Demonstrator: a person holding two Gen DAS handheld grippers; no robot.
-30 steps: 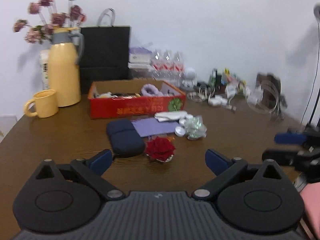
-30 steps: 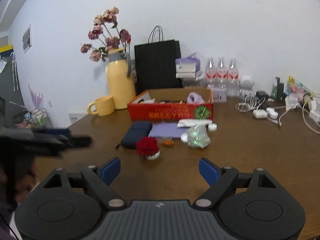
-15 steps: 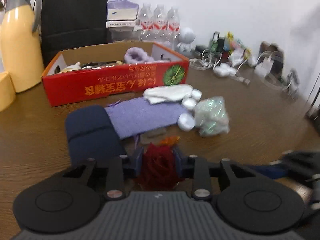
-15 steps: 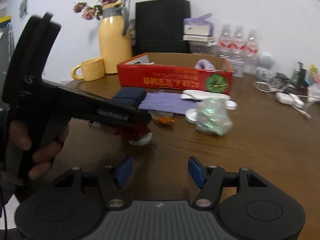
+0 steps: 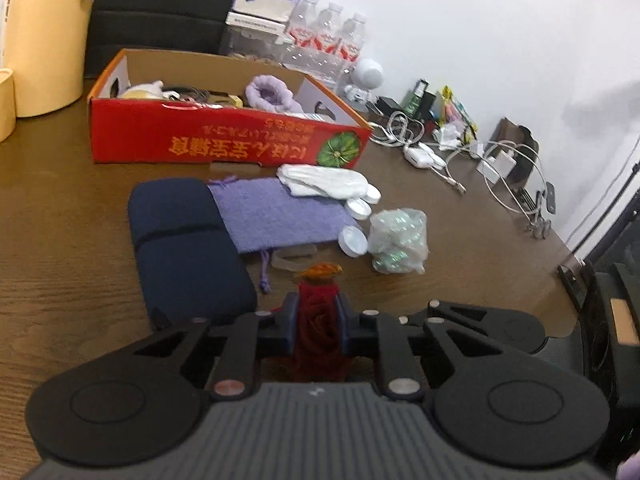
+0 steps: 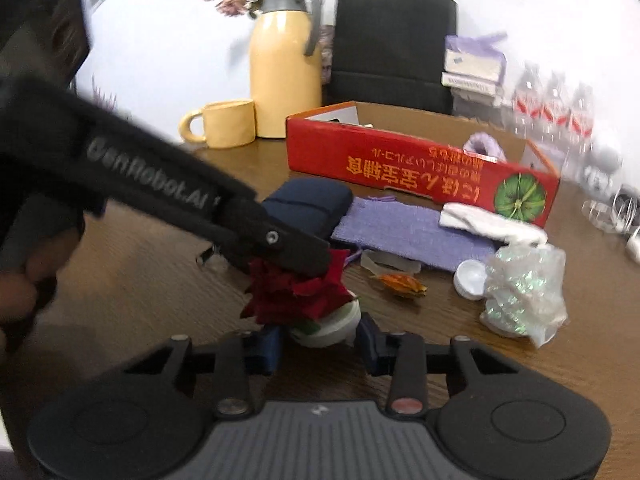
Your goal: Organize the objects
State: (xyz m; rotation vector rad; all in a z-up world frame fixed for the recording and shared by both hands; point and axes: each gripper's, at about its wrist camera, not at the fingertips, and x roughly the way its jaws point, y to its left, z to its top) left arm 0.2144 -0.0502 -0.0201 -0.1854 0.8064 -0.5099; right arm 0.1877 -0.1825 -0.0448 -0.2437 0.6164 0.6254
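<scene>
A red rose [image 5: 318, 300] on a white round base [image 6: 326, 330] stands near the front of the wooden table. My left gripper [image 5: 319, 314] is shut on the bloom, its jaws still closing, and the blue pads squeeze the petals. In the right wrist view it reaches in from the left, and its black finger [image 6: 296, 250] lies across the bloom [image 6: 296, 292]. My right gripper [image 6: 320, 344] is low in front, its jaws closing with the white base between the pads. The left pad stands a little apart from the base. Behind stands the red cardboard box [image 5: 224, 144] with several things in it.
A navy case [image 5: 188, 248], purple cloth [image 5: 280, 212], white lids [image 5: 352, 236], crinkled plastic bag [image 5: 398, 240] and orange wrapper [image 5: 322, 269] lie between rose and box. A yellow jug [image 6: 282, 80], mug [image 6: 228, 124] and black bag [image 6: 394, 44] stand behind. Cables [image 5: 440, 152] lie right.
Both grippers came forward and down to the rose. The left jaws went from wide open to shut on the bloom. The right jaws narrowed around the white base.
</scene>
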